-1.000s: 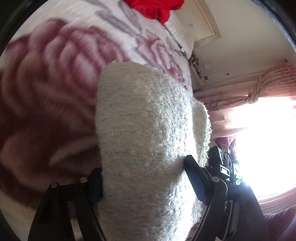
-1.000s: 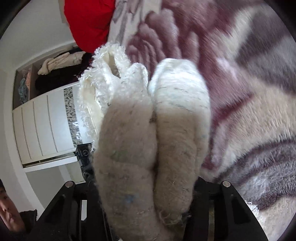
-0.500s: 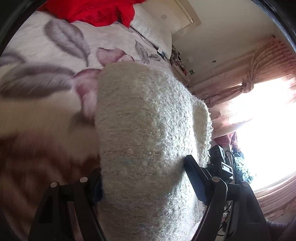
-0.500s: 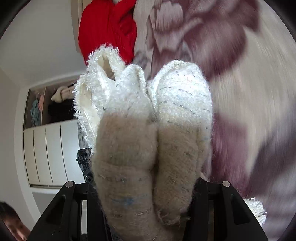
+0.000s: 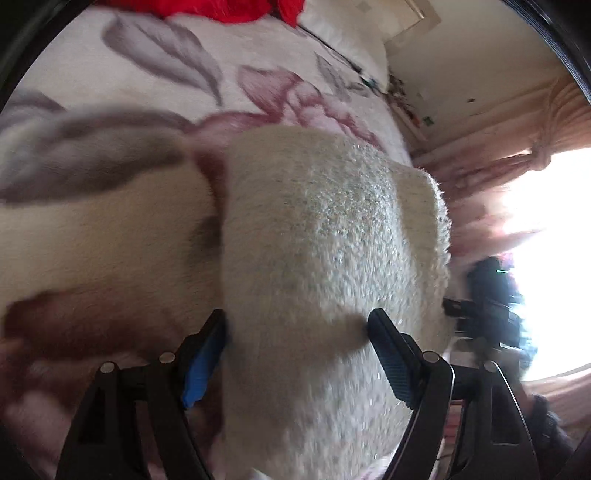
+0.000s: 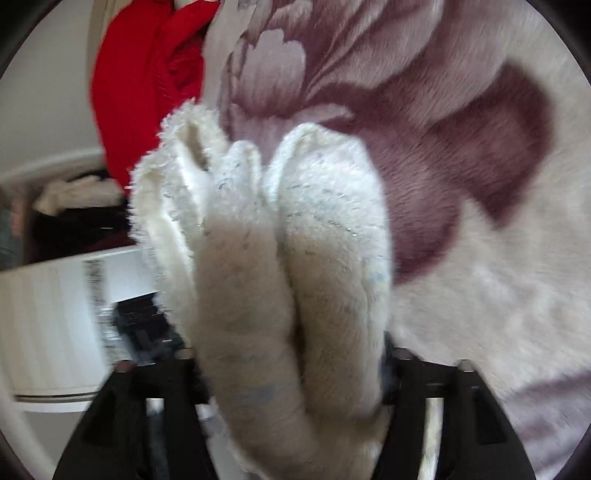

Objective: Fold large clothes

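A cream fuzzy knit garment (image 5: 325, 258) bulges out between the blue pads of my left gripper (image 5: 295, 332), which is shut on a thick fold of it. In the right wrist view the same garment (image 6: 288, 266) is bunched in several folds, and my right gripper (image 6: 288, 373) is shut on it; its fingers are mostly hidden by the fabric. Both grippers hold the garment above a bed covered by a floral blanket (image 5: 110, 110), which also shows in the right wrist view (image 6: 461, 147).
A red garment (image 5: 229, 7) lies at the far end of the bed, also in the right wrist view (image 6: 144, 88). A bright window with pink curtains (image 5: 546, 155) is on the right. A white wardrobe (image 6: 51, 325) stands at the left.
Both grippers have moved with the garment over the bed; the blanket pattern and red garment shifted in view. The grips have not changed.
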Demonstrator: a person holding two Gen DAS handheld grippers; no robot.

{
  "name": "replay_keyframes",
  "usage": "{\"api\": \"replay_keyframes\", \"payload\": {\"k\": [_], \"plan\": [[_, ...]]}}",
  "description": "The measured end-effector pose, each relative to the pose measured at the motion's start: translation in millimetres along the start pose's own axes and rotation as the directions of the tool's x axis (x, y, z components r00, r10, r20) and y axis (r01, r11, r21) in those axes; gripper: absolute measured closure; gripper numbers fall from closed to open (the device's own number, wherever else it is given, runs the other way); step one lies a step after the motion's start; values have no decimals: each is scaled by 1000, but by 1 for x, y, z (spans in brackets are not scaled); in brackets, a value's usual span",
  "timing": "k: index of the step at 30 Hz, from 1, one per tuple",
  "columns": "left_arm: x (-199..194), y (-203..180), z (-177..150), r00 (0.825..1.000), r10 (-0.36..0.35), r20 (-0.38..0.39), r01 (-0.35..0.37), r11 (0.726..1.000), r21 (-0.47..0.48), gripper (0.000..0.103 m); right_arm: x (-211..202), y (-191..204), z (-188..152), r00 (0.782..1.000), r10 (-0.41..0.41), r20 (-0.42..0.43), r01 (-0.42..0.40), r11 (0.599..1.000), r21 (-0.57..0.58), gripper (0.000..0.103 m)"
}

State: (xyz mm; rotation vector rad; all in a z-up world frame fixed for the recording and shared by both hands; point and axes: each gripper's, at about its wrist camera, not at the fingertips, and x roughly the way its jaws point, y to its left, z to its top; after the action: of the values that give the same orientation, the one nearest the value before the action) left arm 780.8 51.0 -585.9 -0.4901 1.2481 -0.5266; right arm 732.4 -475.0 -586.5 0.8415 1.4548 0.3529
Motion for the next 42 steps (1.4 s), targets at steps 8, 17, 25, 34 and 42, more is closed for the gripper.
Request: {"api": "replay_keyframes", "payload": {"k": [8, 17, 25, 34, 42], "plan": [[-73, -76, -59, 872, 428, 236, -463, 879, 115, 5, -56, 69, -105, 706, -617, 348, 682, 724, -100, 0], [-155, -177, -121, 823, 452, 343, -516, 848, 121, 0, -134, 169, -247, 546, -621, 563, 766, 642, -33, 0], [-261, -259, -190, 784, 460, 416, -550, 826, 123, 0, -233, 238, -373, 487, -596, 638, 784, 621, -19, 0], [-361, -337, -263, 755, 460, 467, -573, 809, 129, 0, -340, 322, -514, 466, -528, 710, 777, 628, -43, 0], [-427, -379, -308, 733, 450, 510, -578, 807, 119, 0, -407, 382, -609, 436, -452, 778, 776, 626, -71, 0]]}}
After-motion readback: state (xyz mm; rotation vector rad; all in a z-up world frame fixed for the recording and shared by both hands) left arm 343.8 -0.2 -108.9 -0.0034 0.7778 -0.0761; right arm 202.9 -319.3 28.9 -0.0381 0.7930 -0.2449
